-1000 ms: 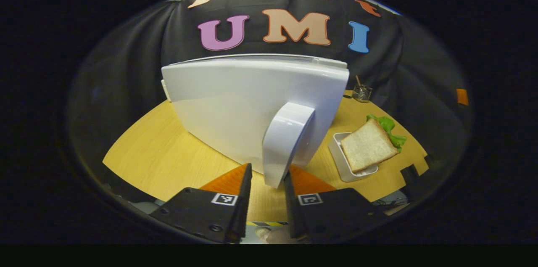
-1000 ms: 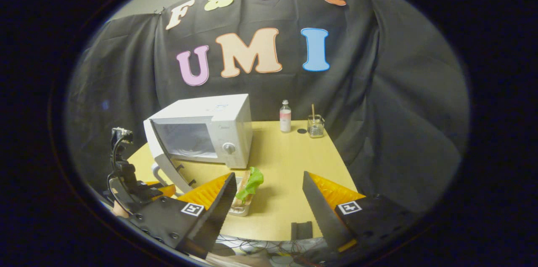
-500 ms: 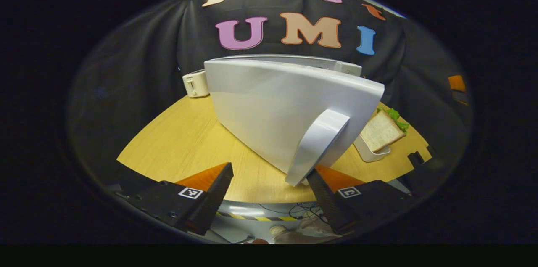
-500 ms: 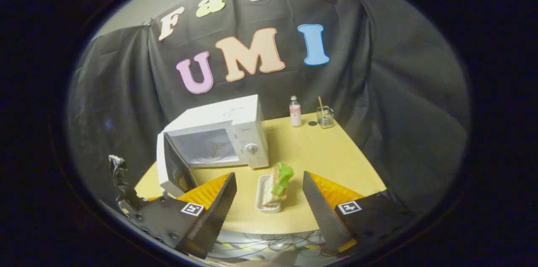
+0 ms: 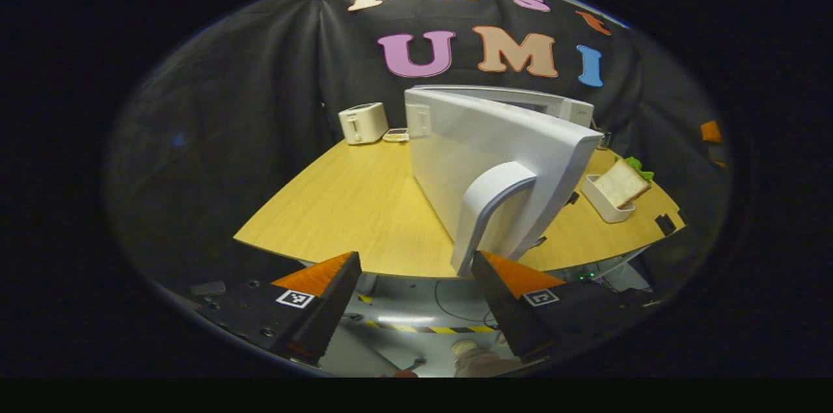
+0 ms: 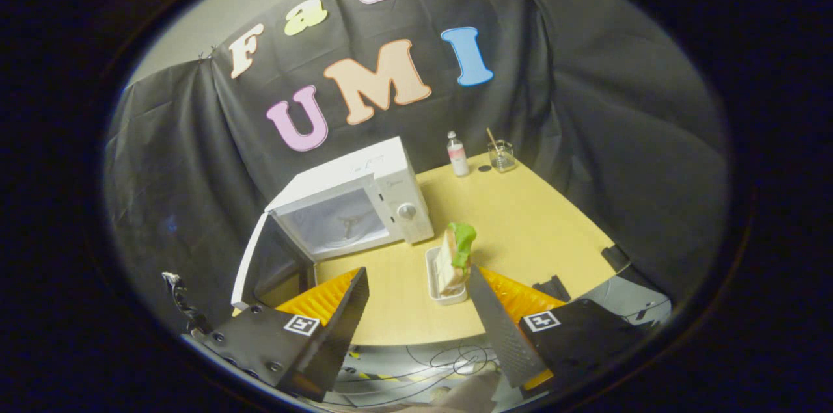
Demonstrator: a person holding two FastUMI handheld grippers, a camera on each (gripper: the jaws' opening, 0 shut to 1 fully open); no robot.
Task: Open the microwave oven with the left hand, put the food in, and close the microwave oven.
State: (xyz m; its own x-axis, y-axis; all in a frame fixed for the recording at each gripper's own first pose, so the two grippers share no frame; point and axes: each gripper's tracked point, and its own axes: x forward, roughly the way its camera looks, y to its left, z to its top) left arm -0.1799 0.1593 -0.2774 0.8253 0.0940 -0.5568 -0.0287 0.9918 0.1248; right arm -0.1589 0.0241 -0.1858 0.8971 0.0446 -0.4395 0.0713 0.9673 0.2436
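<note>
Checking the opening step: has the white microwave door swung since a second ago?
Yes. In the right gripper view the white microwave door has swung farther out from the white microwave body, baring the whole cavity.

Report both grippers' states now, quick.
Left gripper: open, holding nothing, microwave door handle just ahead.
Right gripper: open, holding nothing, sandwich tray ahead.

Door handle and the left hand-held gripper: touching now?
Cannot tell. In the left gripper view the open left hand-held gripper sits below the door handle, whose lower end meets one fingertip without a plain gap.
</note>
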